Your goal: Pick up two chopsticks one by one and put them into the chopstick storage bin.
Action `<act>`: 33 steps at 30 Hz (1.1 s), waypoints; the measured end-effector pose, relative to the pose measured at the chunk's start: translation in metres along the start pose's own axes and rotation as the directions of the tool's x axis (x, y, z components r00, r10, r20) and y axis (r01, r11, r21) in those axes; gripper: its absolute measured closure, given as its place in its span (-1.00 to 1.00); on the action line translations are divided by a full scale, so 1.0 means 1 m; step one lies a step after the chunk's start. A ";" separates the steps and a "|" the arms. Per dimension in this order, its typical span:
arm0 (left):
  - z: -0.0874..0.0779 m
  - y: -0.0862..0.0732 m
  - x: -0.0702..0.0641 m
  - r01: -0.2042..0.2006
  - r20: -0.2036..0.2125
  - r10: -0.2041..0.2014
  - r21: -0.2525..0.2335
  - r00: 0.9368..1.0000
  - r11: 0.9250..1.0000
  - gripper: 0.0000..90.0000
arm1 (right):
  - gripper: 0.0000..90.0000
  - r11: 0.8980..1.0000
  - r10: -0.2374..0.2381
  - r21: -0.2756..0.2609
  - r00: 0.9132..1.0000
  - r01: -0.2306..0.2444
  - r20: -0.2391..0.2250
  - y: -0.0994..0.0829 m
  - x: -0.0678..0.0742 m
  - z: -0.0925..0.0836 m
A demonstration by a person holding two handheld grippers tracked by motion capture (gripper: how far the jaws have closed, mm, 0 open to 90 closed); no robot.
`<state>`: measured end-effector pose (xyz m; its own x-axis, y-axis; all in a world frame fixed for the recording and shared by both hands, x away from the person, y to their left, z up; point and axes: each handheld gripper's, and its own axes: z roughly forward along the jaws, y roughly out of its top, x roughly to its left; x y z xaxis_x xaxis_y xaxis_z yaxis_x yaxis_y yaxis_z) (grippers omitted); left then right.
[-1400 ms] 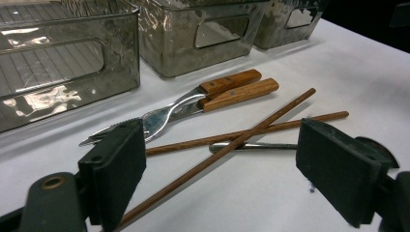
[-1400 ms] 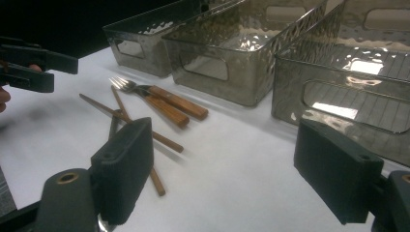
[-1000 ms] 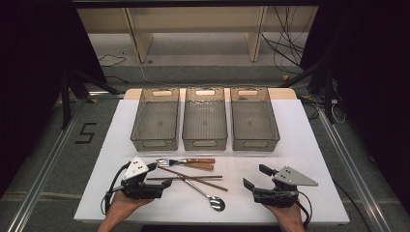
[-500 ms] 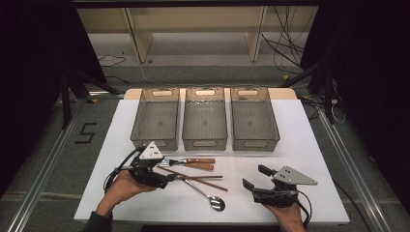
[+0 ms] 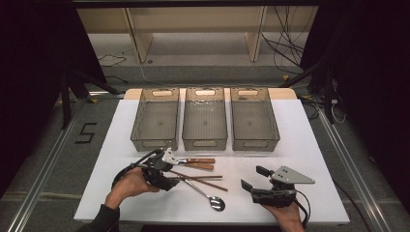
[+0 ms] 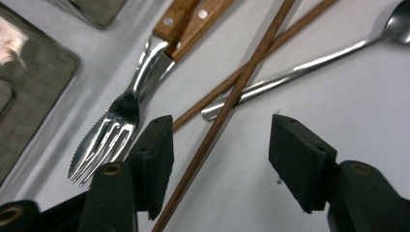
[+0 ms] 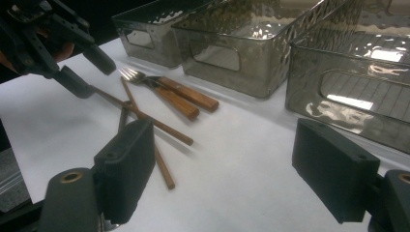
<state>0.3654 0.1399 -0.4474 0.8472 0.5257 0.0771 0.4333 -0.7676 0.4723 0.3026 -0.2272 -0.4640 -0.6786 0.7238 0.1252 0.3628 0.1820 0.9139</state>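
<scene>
Left gripper (image 6: 220, 162): jaws spread, straddling one chopstick (image 6: 227, 106) at frame centre; long axis lower left to upper right, crossing the spoon (image 6: 309, 60). Right gripper (image 5: 256, 178): jaws spread, empty, lower right, well apart.

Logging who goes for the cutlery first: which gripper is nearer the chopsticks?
Left. The left gripper is at the chopsticks, jaws open astride one stick; the right gripper sits apart to their right.
</scene>
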 end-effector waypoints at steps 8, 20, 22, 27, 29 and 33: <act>0.010 0.002 0.002 -0.053 0.028 0.052 0.061 0.998 0.997 0.19 | -0.45 1.000 0.003 0.009 1.000 -0.003 -0.004 -0.001 0.000 0.001; 0.026 0.007 0.005 -0.112 0.066 0.104 0.129 0.992 0.985 0.41 | -0.45 1.000 0.004 0.016 1.000 -0.004 -0.013 -0.001 0.000 0.003; 0.027 0.008 0.006 -0.119 0.079 0.109 0.143 0.991 0.983 0.43 | -0.45 1.000 0.006 0.016 1.000 -0.005 -0.014 -0.001 0.000 0.003; 0.027 0.010 0.007 -0.141 0.105 0.125 0.154 0.987 0.978 0.54 | -0.44 1.000 0.006 0.020 1.000 -0.006 -0.018 -0.001 0.000 0.004; 0.027 0.009 0.007 -0.149 0.110 0.134 0.149 0.985 0.978 0.58 | -0.44 1.000 0.004 0.020 1.000 -0.004 -0.019 -0.001 0.000 0.004; 0.027 0.009 0.006 -0.160 0.123 0.143 0.146 0.982 0.976 0.63 | -0.44 1.000 0.005 0.022 1.000 -0.005 -0.022 -0.001 0.000 0.004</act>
<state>0.3831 0.1261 -0.4662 0.9316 0.3617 0.0355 0.3322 -0.8870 0.3206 0.3047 -0.2243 -0.4667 -0.6904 0.7101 0.1385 0.3804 0.1934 0.9044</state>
